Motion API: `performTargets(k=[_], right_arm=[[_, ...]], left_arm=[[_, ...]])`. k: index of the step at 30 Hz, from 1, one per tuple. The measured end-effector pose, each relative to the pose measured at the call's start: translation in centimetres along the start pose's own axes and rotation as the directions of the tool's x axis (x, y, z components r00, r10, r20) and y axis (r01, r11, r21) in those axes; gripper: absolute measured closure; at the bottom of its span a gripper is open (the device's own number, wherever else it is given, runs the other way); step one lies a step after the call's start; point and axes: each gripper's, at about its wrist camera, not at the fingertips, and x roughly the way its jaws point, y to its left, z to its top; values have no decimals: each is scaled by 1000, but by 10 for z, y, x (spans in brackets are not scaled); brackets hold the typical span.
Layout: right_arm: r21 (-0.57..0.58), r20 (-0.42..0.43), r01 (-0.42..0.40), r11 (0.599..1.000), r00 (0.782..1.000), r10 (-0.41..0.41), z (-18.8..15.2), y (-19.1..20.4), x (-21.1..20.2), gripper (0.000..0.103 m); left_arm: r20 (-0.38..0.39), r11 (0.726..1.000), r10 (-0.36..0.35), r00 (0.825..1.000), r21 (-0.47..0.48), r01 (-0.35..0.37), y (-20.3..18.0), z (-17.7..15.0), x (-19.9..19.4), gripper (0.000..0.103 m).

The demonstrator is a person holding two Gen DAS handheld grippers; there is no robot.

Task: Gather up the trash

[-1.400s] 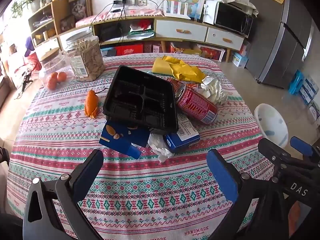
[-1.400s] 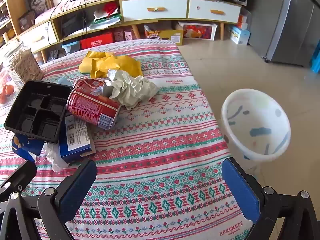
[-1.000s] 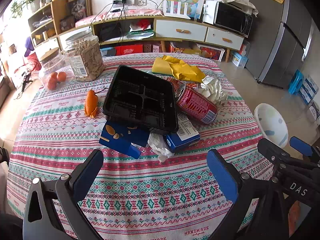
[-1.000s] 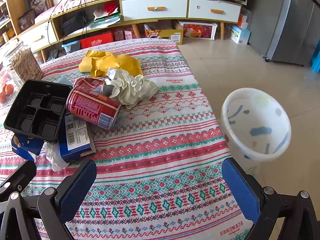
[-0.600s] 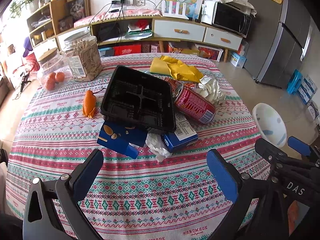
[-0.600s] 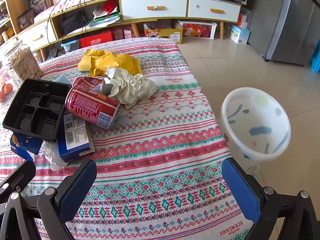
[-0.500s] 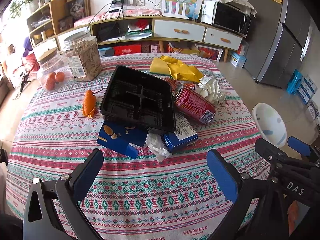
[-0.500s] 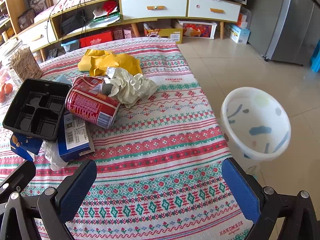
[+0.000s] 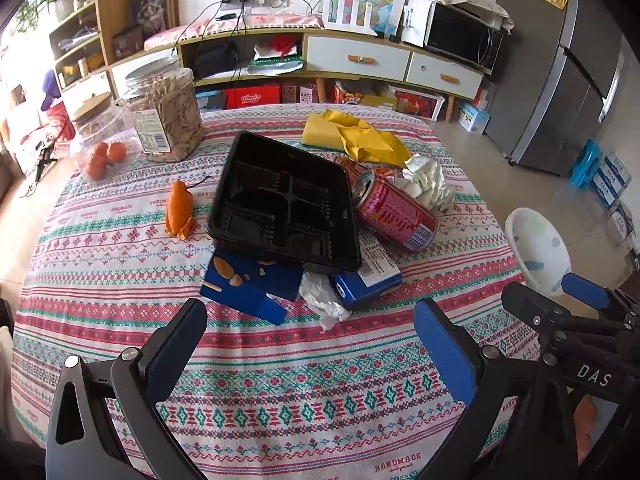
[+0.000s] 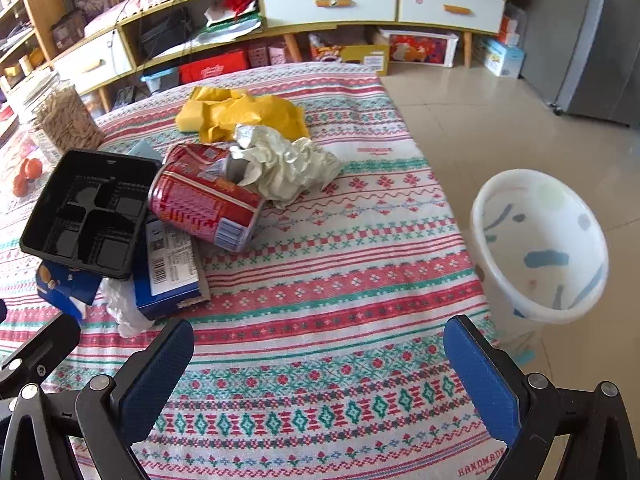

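A round worktop under a patterned cloth carries the trash heaped mid-table: a black compartment tray tilted atop a blue box, a red can lying on its side, crumpled paper and a yellow bag. A white bin stands on the floor just right of the worktop, probably to receive it. The left hand-held gripper and right hand-held gripper hover near, jaws spread wide and empty.
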Motion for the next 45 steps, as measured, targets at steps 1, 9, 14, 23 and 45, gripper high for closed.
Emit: performTargets(k=[1,9,14,23,45], right_arm=[[-16,0,-28,999,1000,28,6,1,0,0],[-385,-85,-62,921,996,31,53,36,25,0],[-551,-117,-136,823,989,84,63,60,50,0],[-679,-115,-131,722,991,73,58,93,97,8],[-329,-132,-320,888,947,292,92,31,50,49]], left_arm=[[12,1000,11,1000,-15,-11,8,5,-2,0],[-18,988,-31,999,-150,28,65,48,7,0],[-66,989,-70,995,-133,61,71,69,33,3],[-164,985,-136,977,-127,116,59,66,80,50],[-16,959,-165,986,-237,156,95,65,29,98]])
